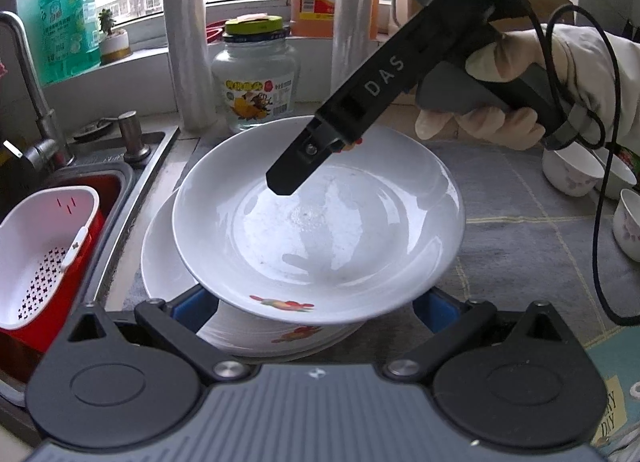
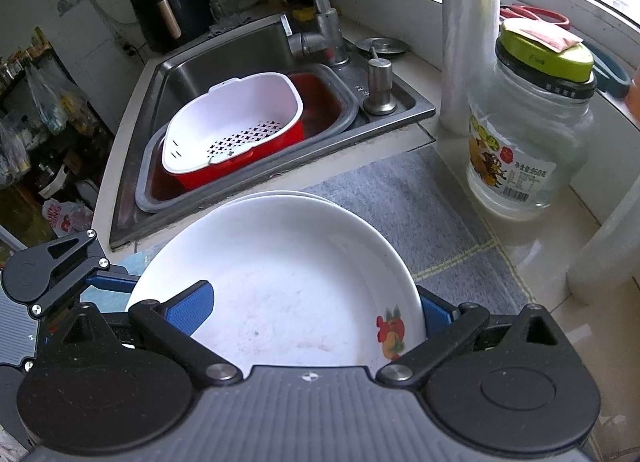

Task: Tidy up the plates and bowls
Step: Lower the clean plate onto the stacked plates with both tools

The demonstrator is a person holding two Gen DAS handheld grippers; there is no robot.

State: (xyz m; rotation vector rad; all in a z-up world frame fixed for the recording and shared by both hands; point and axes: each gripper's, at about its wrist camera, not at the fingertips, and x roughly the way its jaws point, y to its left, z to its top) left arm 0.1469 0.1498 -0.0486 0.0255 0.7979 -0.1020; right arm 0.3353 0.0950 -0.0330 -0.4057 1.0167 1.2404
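Left wrist — "DAS" on right tool (image 1: 304,166).

A pale counter (image 2: 532,238) carries a grey mat (image 2: 420,198) beside the sink (image 2: 240,46). Plates (image 1: 168,262) sit stacked on the mat; a glass jar (image 2: 528,134) stands near the counter's back edge.

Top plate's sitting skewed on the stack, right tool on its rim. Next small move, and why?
Probably lower the top plate a little and nudge it toward the sink until it centres on the plate below, then release. It sits tilted and offset from the stack, and the right tool grips its far rim. The left tool is open around the near rim, so it could steady it.
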